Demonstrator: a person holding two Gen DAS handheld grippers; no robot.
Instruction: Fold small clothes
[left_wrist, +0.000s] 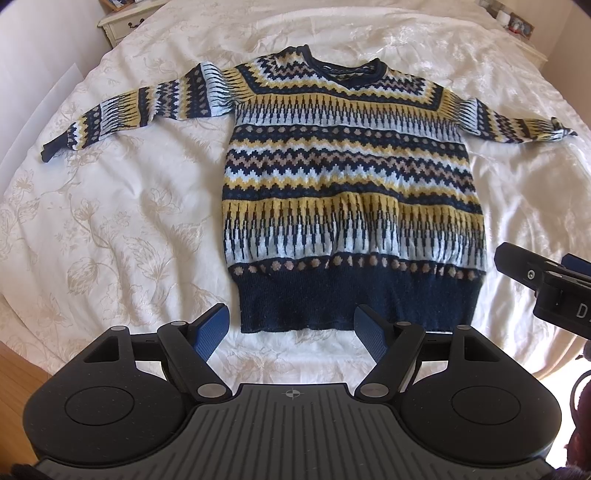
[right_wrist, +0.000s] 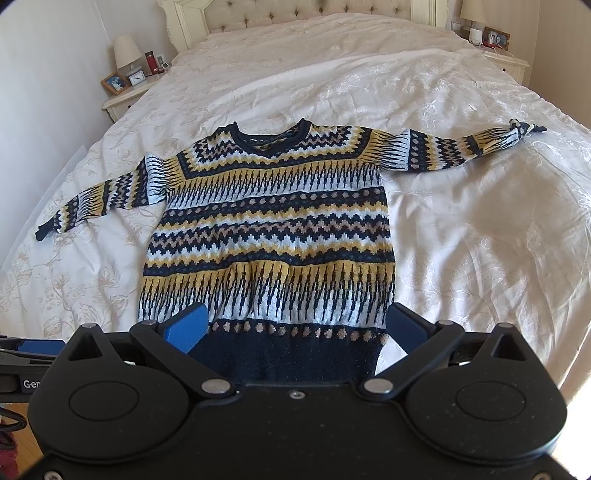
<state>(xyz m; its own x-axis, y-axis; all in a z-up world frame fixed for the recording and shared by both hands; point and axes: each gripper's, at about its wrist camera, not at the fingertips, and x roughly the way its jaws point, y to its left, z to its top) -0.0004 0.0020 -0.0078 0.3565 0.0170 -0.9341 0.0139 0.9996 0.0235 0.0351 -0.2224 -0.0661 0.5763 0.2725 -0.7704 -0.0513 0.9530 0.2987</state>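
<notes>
1. Left wrist view: a patterned sweater (left_wrist: 347, 192) lies flat on the white bedspread (left_wrist: 110, 221), both sleeves spread out to the sides, the navy hem nearest the camera. The left gripper (left_wrist: 291, 326) hangs just short of the hem – its blue pads wide apart, holding nothing. The right gripper (left_wrist: 546, 284) shows at the right edge; from here I cannot tell its state.
2. Right wrist view: the right gripper (right_wrist: 295, 325) is spread wide over the hem – 1 finger at each side, clamping nothing. Nightstands (right_wrist: 125, 99) flank the bed.
</notes>
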